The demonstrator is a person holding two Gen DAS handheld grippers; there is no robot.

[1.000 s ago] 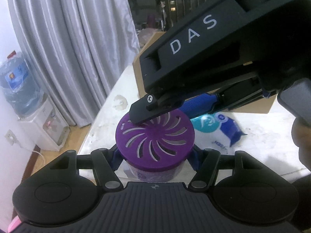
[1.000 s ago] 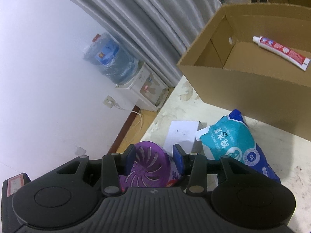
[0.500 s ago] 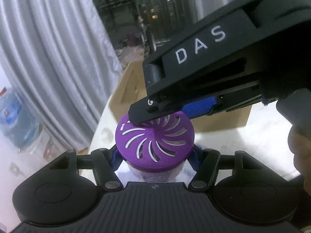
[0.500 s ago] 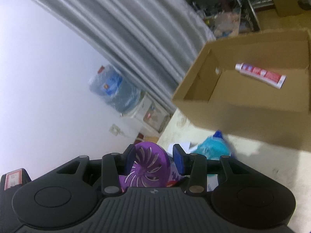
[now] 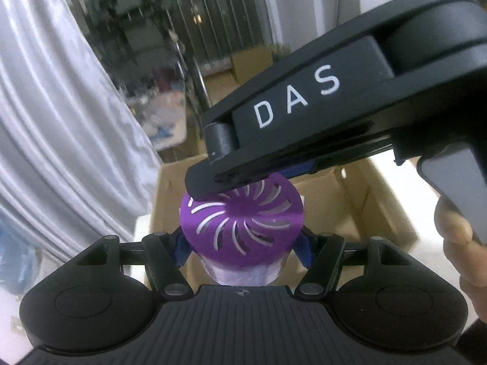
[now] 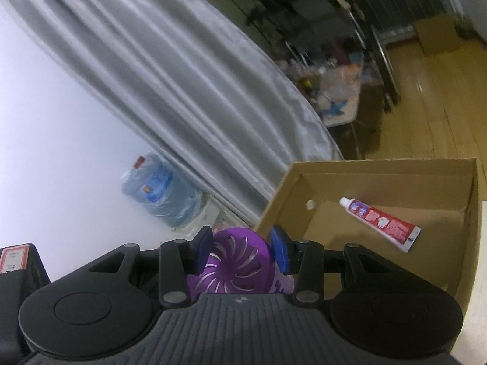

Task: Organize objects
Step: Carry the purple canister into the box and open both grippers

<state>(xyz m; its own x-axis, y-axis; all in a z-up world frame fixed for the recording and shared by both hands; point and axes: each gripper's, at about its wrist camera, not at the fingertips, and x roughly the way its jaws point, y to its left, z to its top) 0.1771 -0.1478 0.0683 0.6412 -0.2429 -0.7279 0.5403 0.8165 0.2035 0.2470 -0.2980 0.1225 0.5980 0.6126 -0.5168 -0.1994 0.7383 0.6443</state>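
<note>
Your left gripper [image 5: 242, 243] stays clenched on the purple-lidded jar [image 5: 242, 219]; right gripper [image 6: 240, 251] straddles its lid, contact unclear. Since a second ago you've carried it off the table to over the cardboard box [image 6: 380, 170] (toothpaste [image 6: 380, 223] inside): lowering next.

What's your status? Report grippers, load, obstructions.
Left gripper shut on purple-lidded jar; right gripper clamps its lid too. Jar held above cardboard box. Toothpaste tube lies inside, off to one side.
</note>
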